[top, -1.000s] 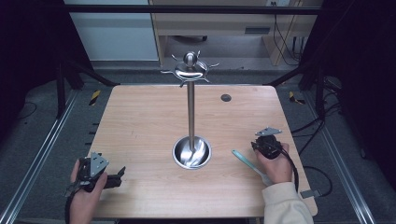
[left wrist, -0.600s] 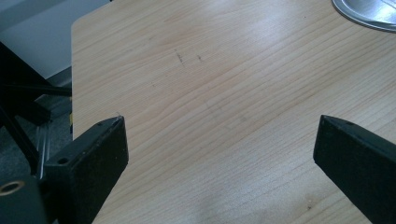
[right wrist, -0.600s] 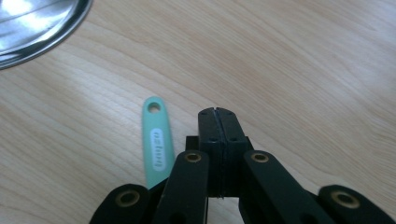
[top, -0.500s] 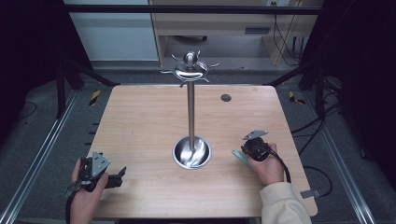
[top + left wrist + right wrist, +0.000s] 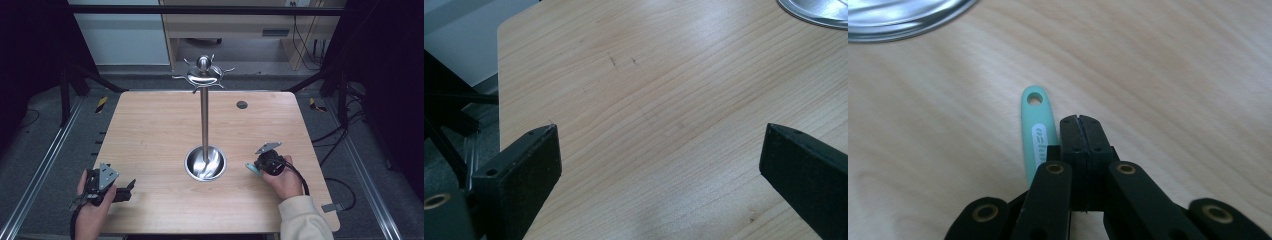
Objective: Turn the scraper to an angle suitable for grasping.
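The right tool (image 5: 1080, 120) is fully shut, its two jaw tips pressed against each other with nothing between them, while the mint-green handle (image 5: 1038, 135) lies flat on the bench (image 5: 150, 130) just beside the left jaw, its holed end pointing toward the steel dish (image 5: 898, 15) at the foot of the hook stand (image 5: 204, 120). The handle's rear part runs in under the tool, so I cannot tell whether anything back there pinches it. The main risk, as I judge it, is a missed grip: if the hand lifts now, the handle may simply stay on the bench, or come up a little way on a weak side contact and drop. Pushing forward with shut jaws could instead shove the handle along the wood until it knocks against the dish. A retry would need the jaws opened and set astride the handle, and a thin piece lying flat gives the pads little to catch. The left tool (image 5: 659, 145) hangs wide open over bare wood near the person's edge, holding nothing — well away from the work.
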The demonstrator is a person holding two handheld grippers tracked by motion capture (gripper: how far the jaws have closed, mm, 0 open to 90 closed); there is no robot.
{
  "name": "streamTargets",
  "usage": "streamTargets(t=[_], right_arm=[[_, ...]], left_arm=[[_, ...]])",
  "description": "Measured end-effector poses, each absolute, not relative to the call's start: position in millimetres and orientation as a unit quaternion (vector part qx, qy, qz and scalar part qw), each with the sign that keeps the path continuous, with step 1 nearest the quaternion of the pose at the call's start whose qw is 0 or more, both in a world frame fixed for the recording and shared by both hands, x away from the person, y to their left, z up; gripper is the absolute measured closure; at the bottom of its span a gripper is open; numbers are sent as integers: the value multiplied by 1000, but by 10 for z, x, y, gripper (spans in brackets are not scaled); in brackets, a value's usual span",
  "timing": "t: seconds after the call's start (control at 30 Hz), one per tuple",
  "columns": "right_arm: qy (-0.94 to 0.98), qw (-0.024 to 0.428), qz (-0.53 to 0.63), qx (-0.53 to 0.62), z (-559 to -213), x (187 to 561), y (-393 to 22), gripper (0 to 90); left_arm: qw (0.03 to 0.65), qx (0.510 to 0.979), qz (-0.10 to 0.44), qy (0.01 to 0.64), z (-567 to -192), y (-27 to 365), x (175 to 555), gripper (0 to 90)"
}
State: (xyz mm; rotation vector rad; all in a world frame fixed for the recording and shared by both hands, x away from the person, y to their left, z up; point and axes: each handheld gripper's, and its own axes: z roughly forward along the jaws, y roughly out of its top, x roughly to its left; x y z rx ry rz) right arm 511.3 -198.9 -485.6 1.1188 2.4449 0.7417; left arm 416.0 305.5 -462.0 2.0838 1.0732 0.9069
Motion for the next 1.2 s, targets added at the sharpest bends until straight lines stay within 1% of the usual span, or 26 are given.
streamTargets(t=[0.03, 0.1, 0.27, 0.53, 0.63, 0.7, 0.77, 0.87, 0.9, 0.97, 1.0, 1.2], right_arm=[[869, 163, 267, 383, -4852, 5080, -1979, 900], [872, 155, 272, 376, -4831, 5020, -1959, 900], [885, 165, 263, 348, -4735, 4925, -1886, 900], [908, 165, 224, 314, -4537, 4934, -1742, 887], [919, 139, 200, 310, -4473, 4995, -1696, 850], [922, 139, 196, 304, -4466, 5010, -1683, 844], [928, 128, 183, 297, -4453, 5046, -1625, 813], [934, 124, 172, 287, -4439, 5072, -1586, 795], [938, 117, 164, 284, -4439, 5107, -1555, 768], [939, 117, 159, 281, -4440, 5121, -1550, 755], [941, 109, 147, 286, -4446, 5153, -1535, 717], [941, 91, 122, 302, -4488, 5212, -1525, 667]], left_arm=[[309, 789, 343, 406, -4620, 3054, 4161, 30], [308, 790, 343, 404, -4620, 3052, 4170, 30], [306, 790, 343, 406, -4633, 3051, 4175, 30], [305, 789, 345, 408, -4624, 3060, 4160, 30], [305, 790, 344, 406, -4624, 3054, 4162, 30], [306, 790, 344, 405, -4626, 3049, 4165, 30], [308, 790, 343, 405, -4626, 3048, 4166, 30], [308, 790, 345, 403, -4622, 3043, 4164, 31], [308, 789, 346, 403, -4618, 3043, 4161, 31], [308, 790, 345, 403, -4619, 3043, 4161, 31], [307, 790, 345, 403, -4620, 3044, 4163, 31], [306, 790, 346, 403, -4622, 3042, 4165, 31]])
